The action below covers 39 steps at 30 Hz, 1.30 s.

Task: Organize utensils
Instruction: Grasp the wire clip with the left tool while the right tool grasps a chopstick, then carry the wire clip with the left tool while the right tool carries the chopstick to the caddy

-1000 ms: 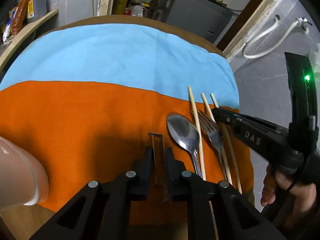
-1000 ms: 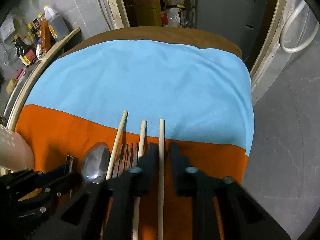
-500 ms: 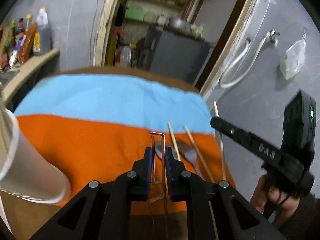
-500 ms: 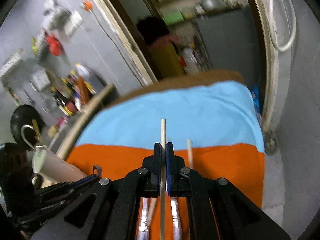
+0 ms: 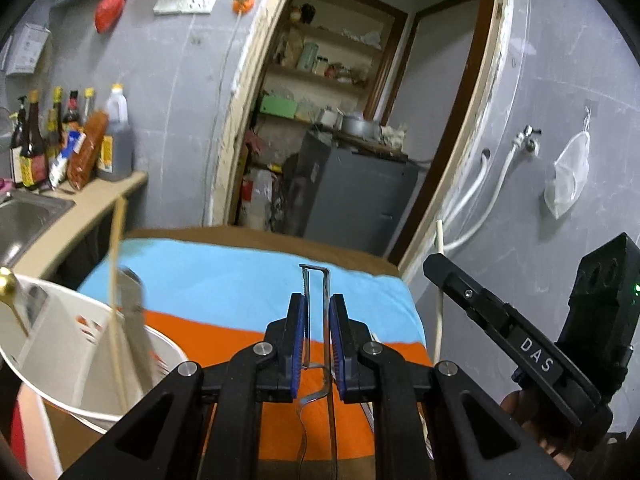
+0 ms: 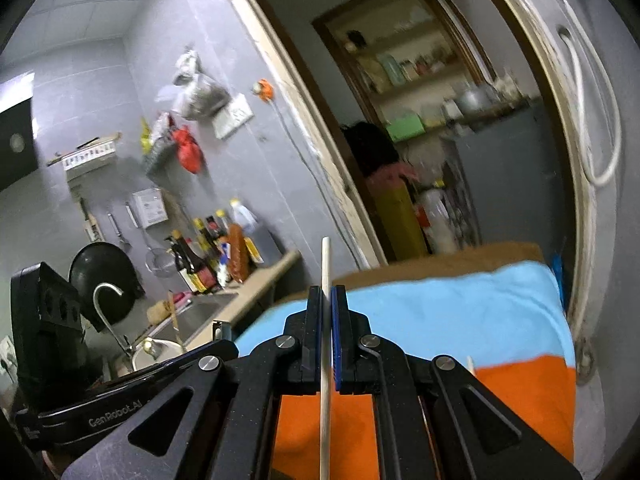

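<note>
My left gripper is shut on a thin metal peeler, held upright above the orange and blue cloth. A white utensil holder stands at the lower left with a chopstick and other utensils in it. My right gripper is shut on a wooden chopstick, lifted off the table and pointing up. It shows at the right of the left wrist view. Another chopstick tip lies on the orange cloth.
A counter with a steel sink and sauce bottles runs along the left. A doorway with shelves and a grey cabinet lies behind the table. A white hose hangs on the right wall.
Both grippers have risen and tilted up from the cloth. The right one closed on a chopstick and lifted it. The left one lifted the peeler beside the white holder.
</note>
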Tool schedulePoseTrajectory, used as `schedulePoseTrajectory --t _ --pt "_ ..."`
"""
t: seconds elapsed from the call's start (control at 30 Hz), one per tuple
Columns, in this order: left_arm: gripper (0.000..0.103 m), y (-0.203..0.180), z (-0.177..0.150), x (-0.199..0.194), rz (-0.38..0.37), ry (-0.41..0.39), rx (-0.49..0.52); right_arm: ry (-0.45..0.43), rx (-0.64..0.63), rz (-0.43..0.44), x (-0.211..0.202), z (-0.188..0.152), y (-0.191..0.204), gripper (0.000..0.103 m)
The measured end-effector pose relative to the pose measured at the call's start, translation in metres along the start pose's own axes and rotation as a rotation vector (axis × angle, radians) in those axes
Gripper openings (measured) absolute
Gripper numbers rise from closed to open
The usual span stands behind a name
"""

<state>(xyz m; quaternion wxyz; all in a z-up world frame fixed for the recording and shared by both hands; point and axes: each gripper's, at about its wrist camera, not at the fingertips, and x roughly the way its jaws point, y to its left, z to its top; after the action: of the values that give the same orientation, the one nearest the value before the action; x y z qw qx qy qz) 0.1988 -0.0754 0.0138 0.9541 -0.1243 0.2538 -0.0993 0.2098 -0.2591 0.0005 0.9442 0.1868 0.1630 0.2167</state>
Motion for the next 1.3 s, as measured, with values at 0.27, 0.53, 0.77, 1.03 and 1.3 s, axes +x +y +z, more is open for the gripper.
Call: schedulePoseTrajectory --t 0.27,0.53,0.77,1.03,1.3 --pt "0.012 0.027 0.029 -0.038 0.015 -0.100 -0.030 -0.090 -0.035 0.054 -0.002 0.023 0.052 0.004" --pt "0.012 0.077 0.063 -0.084 0.085 -0.247 -0.092 -0.177 0.026 0.155 0.015 0.037 0.095 0.004" --pt "0.012 0.134 0.070 -0.095 0.244 -0.320 -0.138 -0.215 0.049 0.208 0.044 0.029 0.126 0.004" --pt "0.012 0.170 0.065 -0.079 0.347 -0.320 -0.117 -0.232 0.047 0.212 0.077 0.011 0.146 0.004" --pt "0.012 0.174 0.045 -0.064 0.349 -0.303 -0.113 -0.178 -0.038 0.167 0.092 -0.015 0.153 0.004"
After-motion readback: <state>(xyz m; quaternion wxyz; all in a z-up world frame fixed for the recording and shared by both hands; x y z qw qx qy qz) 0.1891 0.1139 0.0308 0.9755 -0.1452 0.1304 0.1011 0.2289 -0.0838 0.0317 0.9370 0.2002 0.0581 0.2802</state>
